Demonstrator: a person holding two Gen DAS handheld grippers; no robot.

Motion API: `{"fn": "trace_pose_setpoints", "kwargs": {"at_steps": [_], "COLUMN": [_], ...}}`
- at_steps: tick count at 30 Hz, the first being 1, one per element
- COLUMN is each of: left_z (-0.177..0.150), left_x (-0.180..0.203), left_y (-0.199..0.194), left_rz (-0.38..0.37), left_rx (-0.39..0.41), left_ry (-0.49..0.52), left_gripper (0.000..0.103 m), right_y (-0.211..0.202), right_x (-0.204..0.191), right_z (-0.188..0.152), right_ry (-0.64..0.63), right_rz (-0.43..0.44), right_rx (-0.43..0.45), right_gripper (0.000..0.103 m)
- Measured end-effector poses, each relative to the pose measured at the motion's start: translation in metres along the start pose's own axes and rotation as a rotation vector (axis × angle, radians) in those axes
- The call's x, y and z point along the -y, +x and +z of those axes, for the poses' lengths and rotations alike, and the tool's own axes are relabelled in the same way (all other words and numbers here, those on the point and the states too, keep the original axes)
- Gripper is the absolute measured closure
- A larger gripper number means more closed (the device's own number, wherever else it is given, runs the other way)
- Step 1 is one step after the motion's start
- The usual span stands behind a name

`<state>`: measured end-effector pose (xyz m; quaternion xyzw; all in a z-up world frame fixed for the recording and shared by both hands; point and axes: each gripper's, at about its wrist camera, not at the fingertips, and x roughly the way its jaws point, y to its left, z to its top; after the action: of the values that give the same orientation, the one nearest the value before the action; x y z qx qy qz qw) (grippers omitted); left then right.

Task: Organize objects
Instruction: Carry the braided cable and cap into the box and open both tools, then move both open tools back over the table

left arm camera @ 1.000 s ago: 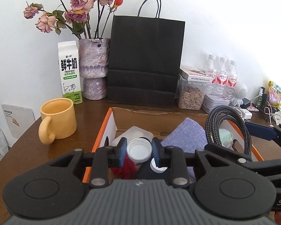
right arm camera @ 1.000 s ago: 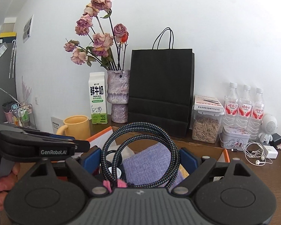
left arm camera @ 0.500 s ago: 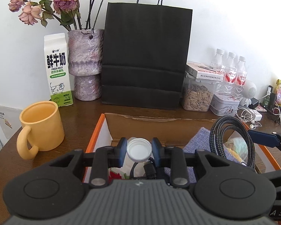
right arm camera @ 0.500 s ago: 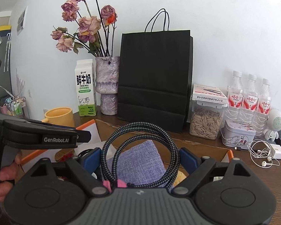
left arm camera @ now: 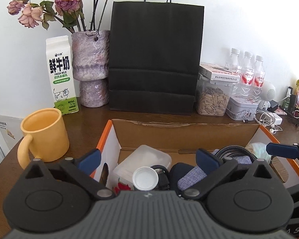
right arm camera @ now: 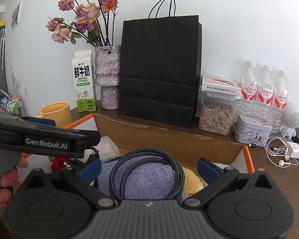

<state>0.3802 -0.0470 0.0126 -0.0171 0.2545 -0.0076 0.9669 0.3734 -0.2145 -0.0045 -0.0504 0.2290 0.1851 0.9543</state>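
Since a moment ago both your grippers have sprung their jaws wide: the left gripper (left arm camera: 147,160) has just let go of the white cap (left arm camera: 145,178), and the right gripper (right arm camera: 148,166) has just freed the braided cable (right arm camera: 149,171). Both things now lie loose inside the cardboard box (left arm camera: 181,130), the cap low between your left fingers and touching neither, the cable coiled on the purple cloth (right arm camera: 147,181) between your right fingers, clear of both pads.

Readable writing: "FRESH MILK" on the milk carton (left arm camera: 61,75) behind the box's left corner, "GenRobot.AI" on the side of your left gripper in the right wrist view.

The box's orange-edged side walls stand close outside your fingers. Left of the box stands the yellow mug (left arm camera: 44,134), behind it the black paper bag (left arm camera: 155,59).
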Motion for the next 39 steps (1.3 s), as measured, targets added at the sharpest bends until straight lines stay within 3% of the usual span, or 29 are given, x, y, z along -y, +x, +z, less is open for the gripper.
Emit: {"fn": "trace_pose_setpoints", "kwargs": {"at_steps": [11,21,39], "left_z": [-0.003,-0.023,-0.091], "left_x": [0.000,0.002,0.021], "left_y": [-0.014,-0.057,-0.123], "left_rz": [0.015,0.005,0.031], "left_rx": [0.015,0.012,-0.096], "left_ry": [-0.017,-0.067,-0.049], "left_gripper": [0.000,0.000,0.000], "right_y": [-0.011,-0.053,-0.139], "right_x": [-0.005,-0.015,-0.006], "right_z": [0.000,-0.014,-0.083], "right_ry": [-0.021,-0.006,0.026], "right_rz": [-0.022,-0.025,-0.057], "right_rx": [0.021,0.039,-0.010], "right_gripper": [0.000,0.000,0.000]}}
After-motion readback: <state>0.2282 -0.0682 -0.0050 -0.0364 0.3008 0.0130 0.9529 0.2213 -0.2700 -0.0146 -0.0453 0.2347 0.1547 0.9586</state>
